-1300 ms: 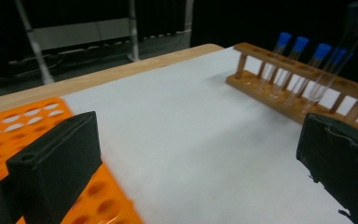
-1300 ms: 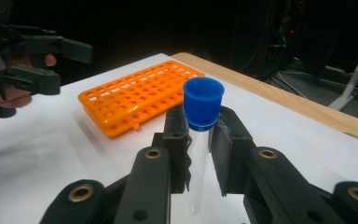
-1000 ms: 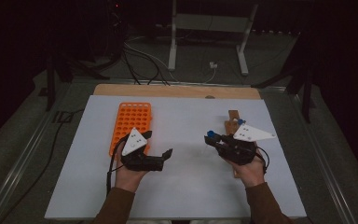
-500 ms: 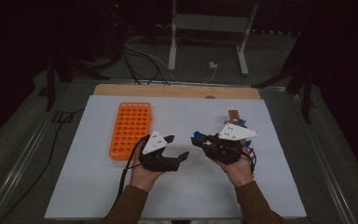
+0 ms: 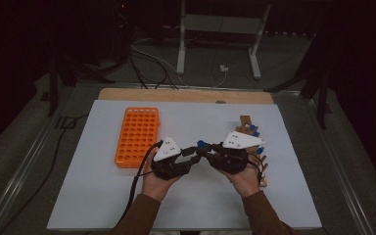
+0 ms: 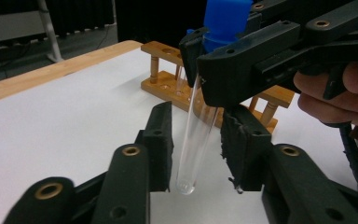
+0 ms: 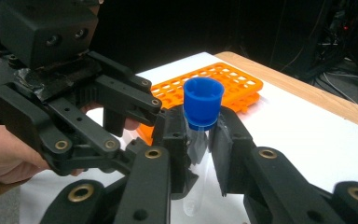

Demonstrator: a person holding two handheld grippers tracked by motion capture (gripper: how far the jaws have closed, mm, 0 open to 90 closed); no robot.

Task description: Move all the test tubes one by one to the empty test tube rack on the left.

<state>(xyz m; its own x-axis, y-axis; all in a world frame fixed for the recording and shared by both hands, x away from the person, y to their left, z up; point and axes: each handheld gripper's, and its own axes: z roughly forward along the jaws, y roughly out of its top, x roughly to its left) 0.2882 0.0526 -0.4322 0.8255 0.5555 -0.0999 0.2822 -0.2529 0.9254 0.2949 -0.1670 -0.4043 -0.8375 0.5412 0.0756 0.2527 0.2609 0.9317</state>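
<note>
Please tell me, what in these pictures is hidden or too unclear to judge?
- High view: the test tube is too small; just its blue cap shows between the grippers.
- Left gripper view: the wooden rack is partly hidden behind the right gripper.
- Right gripper view: the orange rack is partly hidden behind the left gripper.

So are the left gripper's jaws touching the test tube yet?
Apart. The left gripper view shows white table on both sides of the test tube, between it and the open left gripper jaws. The right gripper grips it under the blue cap.
</note>
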